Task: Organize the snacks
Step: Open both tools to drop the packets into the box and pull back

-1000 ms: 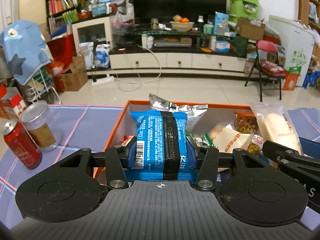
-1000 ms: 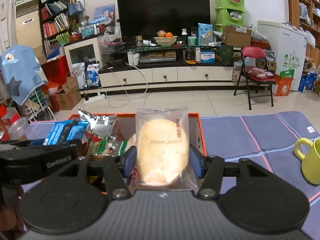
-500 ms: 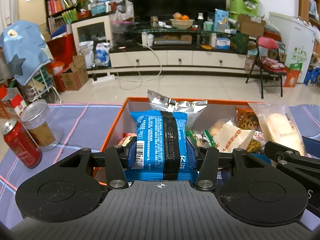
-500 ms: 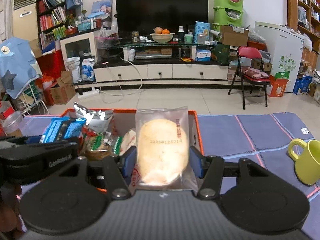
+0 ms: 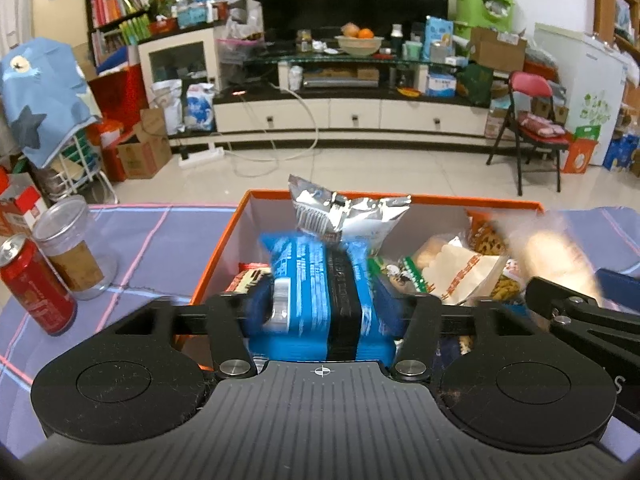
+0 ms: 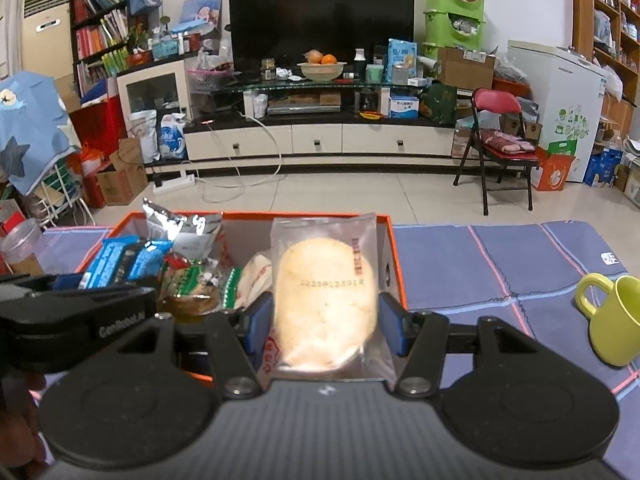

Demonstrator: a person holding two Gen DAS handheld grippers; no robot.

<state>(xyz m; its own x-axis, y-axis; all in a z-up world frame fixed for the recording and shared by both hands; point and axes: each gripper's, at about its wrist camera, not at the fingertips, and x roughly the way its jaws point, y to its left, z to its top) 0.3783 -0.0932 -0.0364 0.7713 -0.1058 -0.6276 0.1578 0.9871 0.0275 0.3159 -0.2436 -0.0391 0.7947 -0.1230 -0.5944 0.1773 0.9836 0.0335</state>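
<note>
The left hand-held gripper (image 5: pixel 318 306) hovers over the orange box (image 5: pixel 218 248), its jaws opening around a blue snack packet (image 5: pixel 316 292) that sits blurred between the pads, which look just clear of its sides. The right hand-held gripper (image 6: pixel 325 322) is over the right end of the same box, its jaws opening too, with a clear-wrapped round cake (image 6: pixel 326 296) upright between them; its wrapper seems free of the blue pads. The box sits at the far edge of the counter (image 6: pixel 480 264), on a blue checked cloth, already holding a silver foil bag (image 5: pixel 344 212) and other snacks. A red can (image 5: pixel 36 284) and clear jar (image 5: pixel 70 248) stand toward the counter's left edge, and a yellow-green mug (image 6: pixel 616 320) toward the right edge.
</note>
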